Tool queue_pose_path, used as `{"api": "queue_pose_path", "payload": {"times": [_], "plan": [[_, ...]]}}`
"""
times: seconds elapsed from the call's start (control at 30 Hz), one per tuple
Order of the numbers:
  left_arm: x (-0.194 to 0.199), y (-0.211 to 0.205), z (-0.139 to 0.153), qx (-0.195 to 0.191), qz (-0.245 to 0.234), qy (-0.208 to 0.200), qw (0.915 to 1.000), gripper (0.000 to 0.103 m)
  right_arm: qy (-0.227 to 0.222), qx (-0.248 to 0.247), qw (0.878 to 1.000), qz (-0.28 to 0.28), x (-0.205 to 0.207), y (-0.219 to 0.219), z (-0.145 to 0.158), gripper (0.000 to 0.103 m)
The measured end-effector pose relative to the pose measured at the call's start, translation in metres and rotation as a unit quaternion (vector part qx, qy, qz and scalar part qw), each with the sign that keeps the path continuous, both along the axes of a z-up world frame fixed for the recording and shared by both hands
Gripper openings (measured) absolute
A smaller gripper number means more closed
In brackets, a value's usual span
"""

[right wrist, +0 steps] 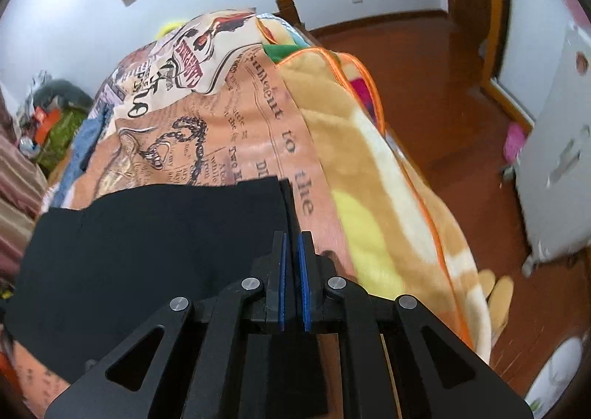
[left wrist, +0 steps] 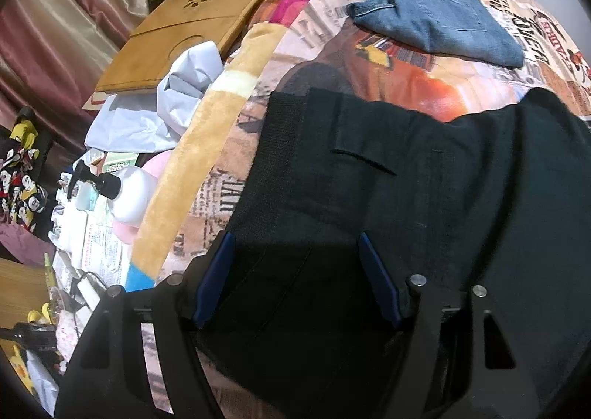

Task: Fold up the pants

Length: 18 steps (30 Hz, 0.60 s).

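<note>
The black pants (left wrist: 406, 197) lie spread on the bed's newspaper-print cover (left wrist: 332, 60), waistband end toward the left side, with a slit back pocket showing on the upper face. They look partly folded already, one leg laid over the other by my guess, though the dark cloth hides its own layers. The left gripper (left wrist: 297, 263) hovers over the waist area with its blue-padded jaws spread wide, cloth lying beneath and between them but nothing pinched. The right gripper (right wrist: 291, 256) sits at the pants' (right wrist: 147, 234) right-hand edge, its jaws drawn nearly together with a narrow slit between them; the fabric edge runs right up to that gap, and I cannot tell whether a hem is caught in it. To do this fold well, I'd judge both sides should take a firm bite of all layers at matching edges, lift evenly, and carry the cloth over so the edges line up without dragging the cover. Farther up the bed lie folded blue jeans (left wrist: 439, 5), well apart from the pants. A wooden lap tray (left wrist: 177, 23) and a white pump bottle (left wrist: 129, 197) sit off to the left.
</note>
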<state>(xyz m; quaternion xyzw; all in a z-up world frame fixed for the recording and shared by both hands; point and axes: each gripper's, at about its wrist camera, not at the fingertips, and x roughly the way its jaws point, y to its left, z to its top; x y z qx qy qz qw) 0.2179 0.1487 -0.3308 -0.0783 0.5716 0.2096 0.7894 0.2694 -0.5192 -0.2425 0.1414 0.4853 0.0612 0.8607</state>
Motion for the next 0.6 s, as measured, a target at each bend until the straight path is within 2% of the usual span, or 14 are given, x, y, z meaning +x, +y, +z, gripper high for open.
{"api": "queue_pose_path", "payload": {"times": [0.07,0.17,0.23,0.33,0.47,0.53,0.6], "plan": [[0.001,-0.009,0.015,-0.018,-0.015,-0.017,0.9996,0.069,-0.003,0.002,1.0,-0.005,-0.01,-0.002,0.008,0.007],[0.005,-0.038,0.049,-0.017,-0.057,-0.059,0.9965,0.069,-0.007,0.015,1.0,0.0,-0.023,0.002,0.018,0.019],[0.009,-0.059,0.067,-0.022,-0.09,-0.082,0.9923,0.069,-0.012,0.021,1.0,0.006,-0.031,0.009,0.023,0.025],[0.018,-0.098,0.085,-0.043,-0.147,-0.101,0.983,0.069,-0.007,0.045,0.999,0.02,-0.037,0.024,0.022,0.026],[0.025,-0.15,0.081,-0.064,-0.222,-0.095,0.9683,0.069,-0.004,0.063,0.995,0.07,-0.04,0.06,0.021,0.027],[0.026,-0.17,0.069,-0.06,-0.246,-0.074,0.9645,0.069,0.0,0.056,0.994,0.096,-0.039,0.079,0.017,0.028],[0.022,-0.185,0.048,-0.063,-0.263,-0.043,0.9616,0.069,0.013,0.042,0.993,0.112,-0.035,0.091,0.008,0.034]]}}
